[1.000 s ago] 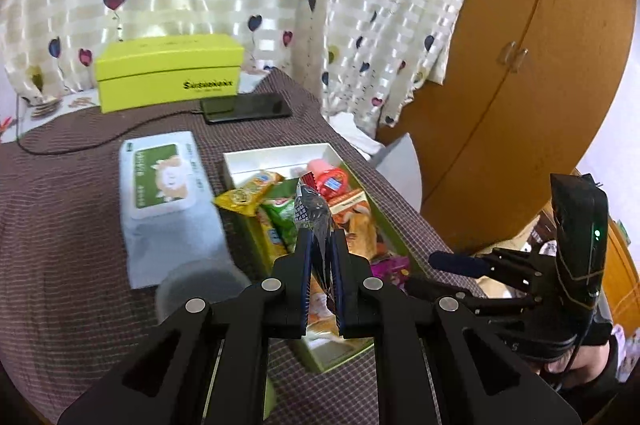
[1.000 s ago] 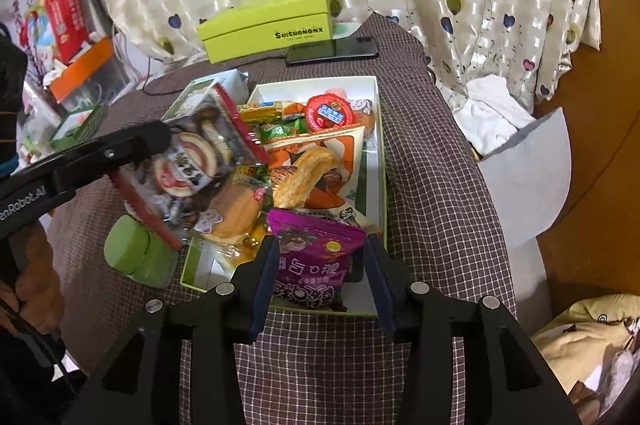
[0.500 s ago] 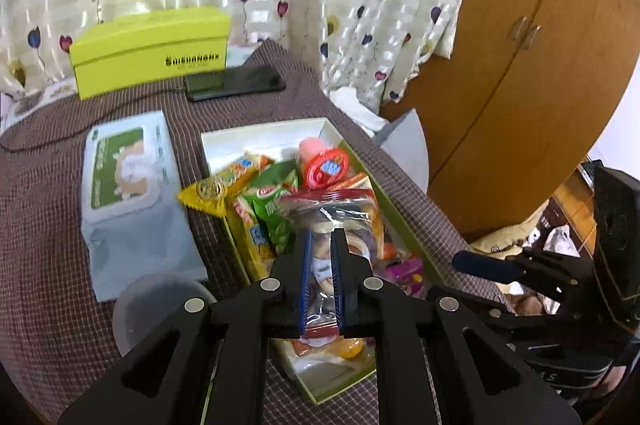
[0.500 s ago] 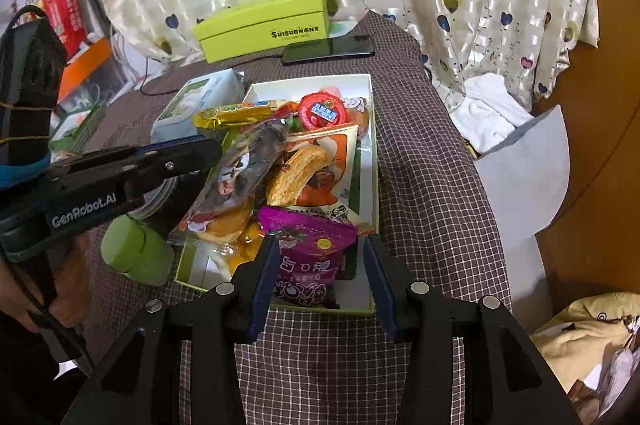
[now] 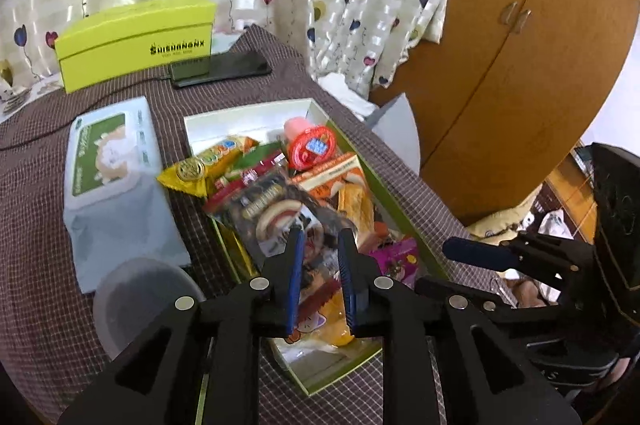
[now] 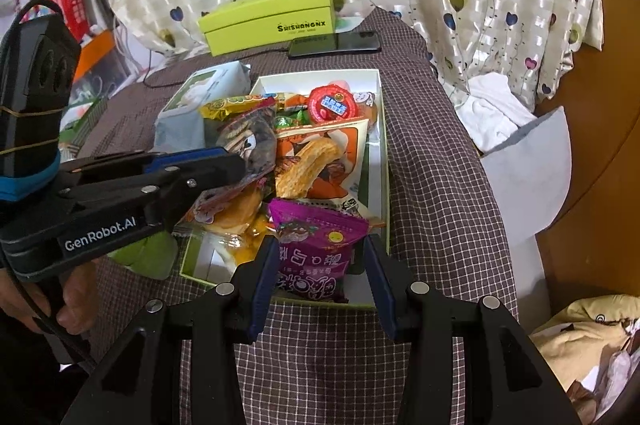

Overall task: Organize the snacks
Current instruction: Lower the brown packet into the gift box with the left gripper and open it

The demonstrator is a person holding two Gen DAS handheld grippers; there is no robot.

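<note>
- Table (image 5: 408, 185): soft checked brown cloth, edges cut off by the fisheye rim.
- Your snack box (image 5: 372, 169): long shallow card tray, white inside, green walls, mid-table, heaped with crinkly foil and plastic packs.
- Wet-wipes pack (image 5: 116, 185): pale blue soft pouch, flat, just left of the box.
- Lime-green box (image 5: 136, 41): rigid, glossy, at the far table edge; a dark phone (image 5: 220, 68) lies flat touching its front.
- Clear biscuit bag (image 5: 280, 213): shiny film, brown-and-cream rounds inside, lying on top of the heap.
- Purple pouch (image 6: 320, 245): glossy, crimped top, at the box's near end.
- Your left gripper (image 5: 320, 237): jaws just been opening, now a narrow gap, blue pads either side of the biscuit bag but not pressing it; bag rests on the pile.
- Your right gripper (image 6: 320, 261): jaws partly apart, straddling the purple pouch; whether the pads actually touch its sides, can't tell.
- Red round jelly cup (image 5: 314, 147): foil lid, far end of the box.
- Lower packs are buried, labels unreadable.
</note>
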